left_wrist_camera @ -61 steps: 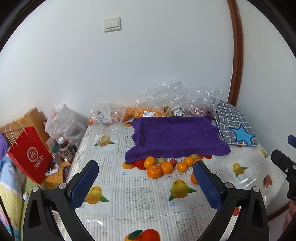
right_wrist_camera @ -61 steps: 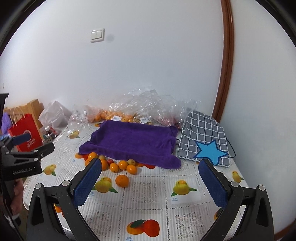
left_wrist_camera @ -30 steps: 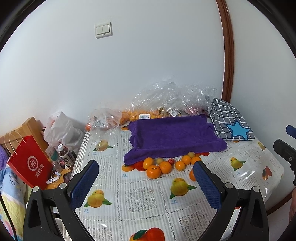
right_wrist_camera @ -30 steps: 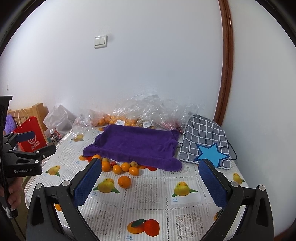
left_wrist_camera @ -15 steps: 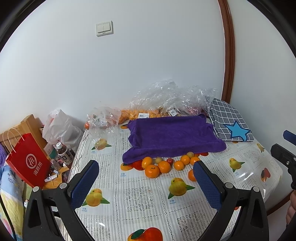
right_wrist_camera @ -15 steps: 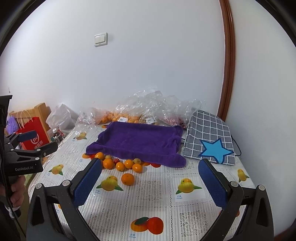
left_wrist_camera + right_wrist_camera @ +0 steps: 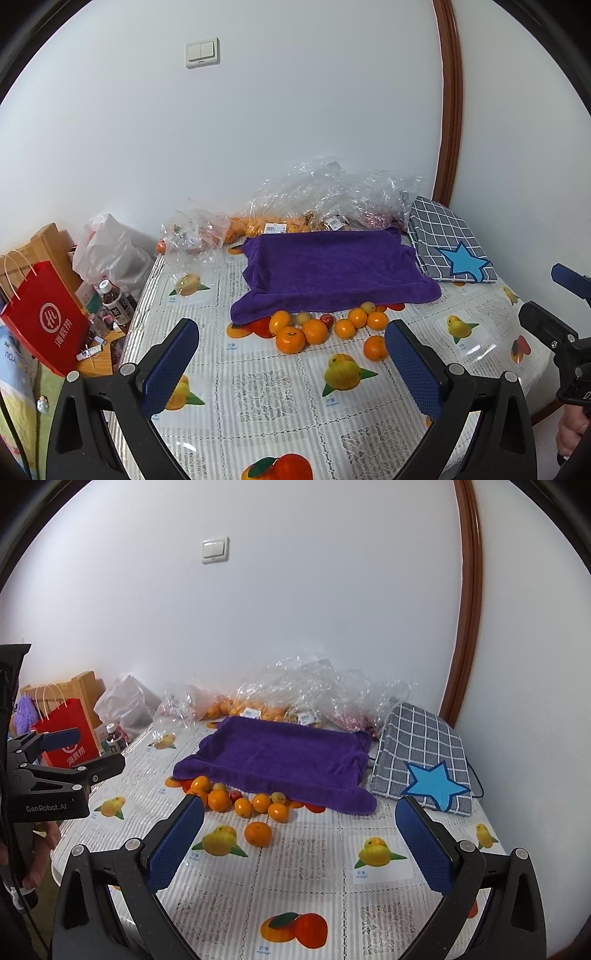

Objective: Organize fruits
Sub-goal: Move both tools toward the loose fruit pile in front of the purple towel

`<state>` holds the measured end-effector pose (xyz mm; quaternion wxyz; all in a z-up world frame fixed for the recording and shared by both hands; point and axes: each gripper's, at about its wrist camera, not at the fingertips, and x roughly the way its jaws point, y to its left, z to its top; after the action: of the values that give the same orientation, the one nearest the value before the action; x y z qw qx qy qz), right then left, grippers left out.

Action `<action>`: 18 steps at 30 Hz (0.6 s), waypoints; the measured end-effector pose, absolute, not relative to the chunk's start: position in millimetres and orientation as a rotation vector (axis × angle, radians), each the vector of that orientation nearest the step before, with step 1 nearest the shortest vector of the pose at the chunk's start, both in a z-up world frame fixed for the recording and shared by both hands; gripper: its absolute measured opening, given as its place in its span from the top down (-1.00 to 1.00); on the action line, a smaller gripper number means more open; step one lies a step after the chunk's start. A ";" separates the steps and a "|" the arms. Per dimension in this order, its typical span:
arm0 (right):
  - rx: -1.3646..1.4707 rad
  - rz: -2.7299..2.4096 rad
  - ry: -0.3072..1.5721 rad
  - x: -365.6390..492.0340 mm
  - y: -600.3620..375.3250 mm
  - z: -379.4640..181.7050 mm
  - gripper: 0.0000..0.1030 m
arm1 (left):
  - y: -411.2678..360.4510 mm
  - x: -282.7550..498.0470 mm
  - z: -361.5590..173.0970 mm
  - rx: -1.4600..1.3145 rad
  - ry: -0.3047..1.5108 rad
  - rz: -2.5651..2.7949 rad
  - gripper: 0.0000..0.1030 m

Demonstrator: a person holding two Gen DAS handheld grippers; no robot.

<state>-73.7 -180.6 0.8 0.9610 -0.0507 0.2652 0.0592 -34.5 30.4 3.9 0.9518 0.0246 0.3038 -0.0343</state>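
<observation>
Several loose oranges (image 7: 314, 330) (image 7: 236, 799) and a few small yellowish and red fruits lie along the near edge of a purple towel (image 7: 328, 269) (image 7: 284, 760) on the table. One orange (image 7: 375, 348) (image 7: 258, 833) sits apart, nearer me. My left gripper (image 7: 291, 363) hovers open above the table, short of the fruit, with nothing between its fingers. My right gripper (image 7: 299, 843) is also open and empty, above the table's near right part. Each gripper shows at the edge of the other's view.
Clear plastic bags (image 7: 332, 199) (image 7: 295, 690) holding more oranges pile against the back wall. A grey checked cushion with a blue star (image 7: 448, 245) (image 7: 421, 757) lies at the right. A red paper bag (image 7: 40, 314), bottles and a white bag stand off the table's left edge. The tablecloth (image 7: 266, 398) has printed fruit pictures.
Both grippers shifted slightly, so the table and fruit sit a little differently in view. Both stayed open and empty; the fruit has not moved.
</observation>
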 end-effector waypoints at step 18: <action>-0.015 0.179 0.731 -11.7 -173.5 -72.1 -0.62 | 70.3 16.0 -52.0 -0.016 0.729 -0.070 -0.81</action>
<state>-11.7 -173.5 -72.1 0.9300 -0.0076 0.3569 0.0872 16.0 70.3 -52.0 0.9336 -0.0076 0.3565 -0.0342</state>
